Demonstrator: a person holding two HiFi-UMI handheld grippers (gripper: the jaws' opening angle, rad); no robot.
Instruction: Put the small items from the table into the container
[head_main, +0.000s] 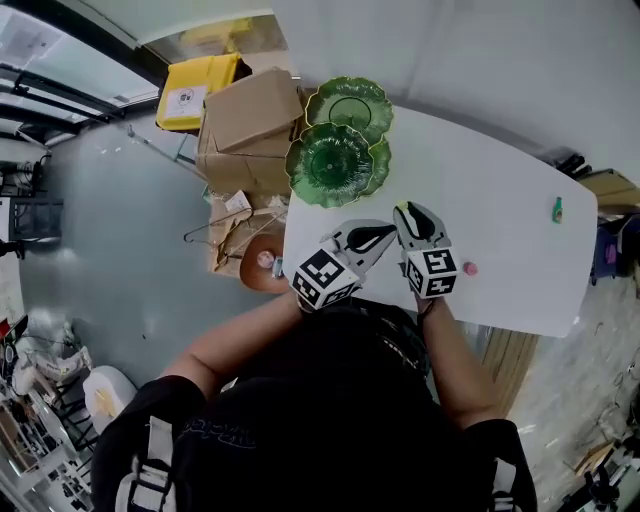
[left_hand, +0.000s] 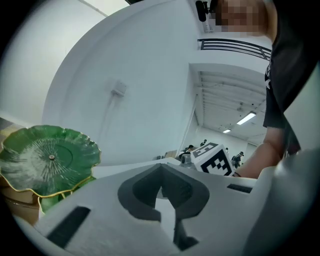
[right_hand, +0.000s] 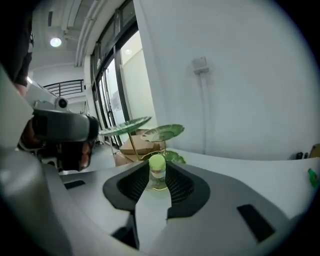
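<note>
1. Nearest, at the table's near edge: left gripper, jaws closed tip to tip, nothing between them. Idle for now, by the look of it.
2. Just beside it: right gripper, clamped partway shut on a small clear bottle with a pale green cap. Pads on both sides of the body, cap poking above the tips, bottle upright. Seems clear of the white table.
3. Read of the step: pick done, carry to the container in hand. Not yet over the dish.
4. On the tabletop close by the right gripper: small pink item, untouched. Likely the next pick.
5. Further out, at the table's far left corner: tiered green lotus-leaf dish, taken as the container. Nothing visible in it from the head view.
6. Farthest, near the far right edge: small green item, well apart from everything else.
7. Next move calls for:
   - reaching out and left to bring the bottle over one tier;
   - watching the upper plate's overhang and the gold stem;
   - lowering until the base sits on the leaf, then opening the jaws;
   - keeping the bottle upright, since a narrow base on a rippled leaf could tip it.
</note>
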